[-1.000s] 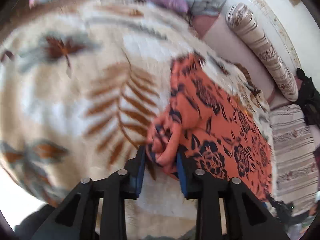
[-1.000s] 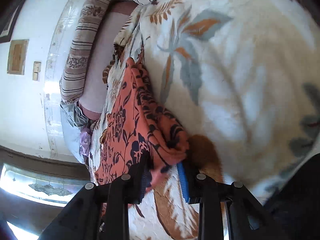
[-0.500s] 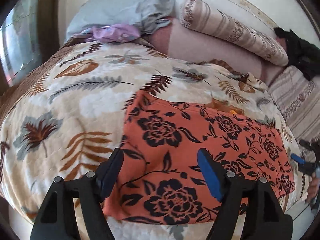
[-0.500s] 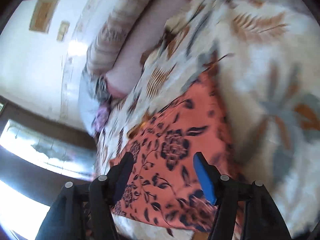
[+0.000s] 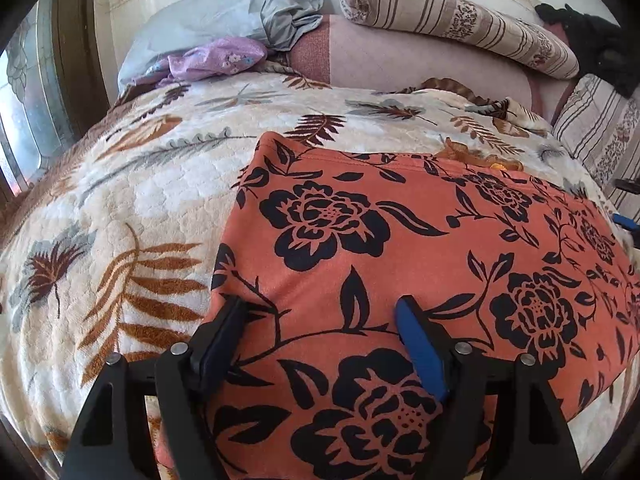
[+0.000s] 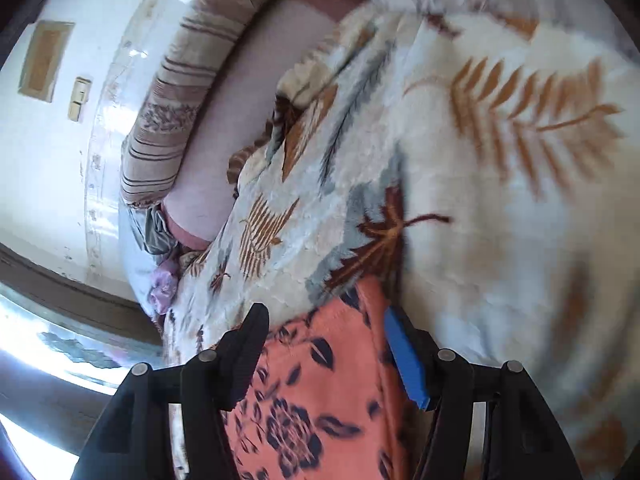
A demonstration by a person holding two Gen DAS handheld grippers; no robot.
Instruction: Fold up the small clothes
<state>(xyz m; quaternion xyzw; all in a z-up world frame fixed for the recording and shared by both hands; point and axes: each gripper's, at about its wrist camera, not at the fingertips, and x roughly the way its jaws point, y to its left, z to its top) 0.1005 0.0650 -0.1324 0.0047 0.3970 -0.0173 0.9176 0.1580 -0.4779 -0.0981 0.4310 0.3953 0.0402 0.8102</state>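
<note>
An orange garment (image 5: 400, 248) with black flowers lies spread flat on the cream leaf-print blanket (image 5: 132, 208). My left gripper (image 5: 320, 312) hovers over its near left part, jaws wide apart, nothing pinched between them. In the right wrist view my right gripper (image 6: 324, 320) stands open above the garment's (image 6: 320, 380) far corner, the cloth lying loose below the jaws. The right gripper's blue pad (image 5: 624, 220) peeks in at the right edge of the left wrist view.
The blanket (image 6: 480, 160) covers a bed. At its head lie a striped bolster (image 5: 460, 20), a pink cushion (image 5: 400, 60), a grey pillow (image 5: 220, 16) and a purple cloth (image 5: 216, 58). A dark garment (image 5: 592, 40) sits at the far right. A window (image 5: 24, 100) is on the left.
Both grippers were shut on bunched corners of the orange garment; they let go and opened. The garment now lies flat, and both grippers have drawn back over it.
</note>
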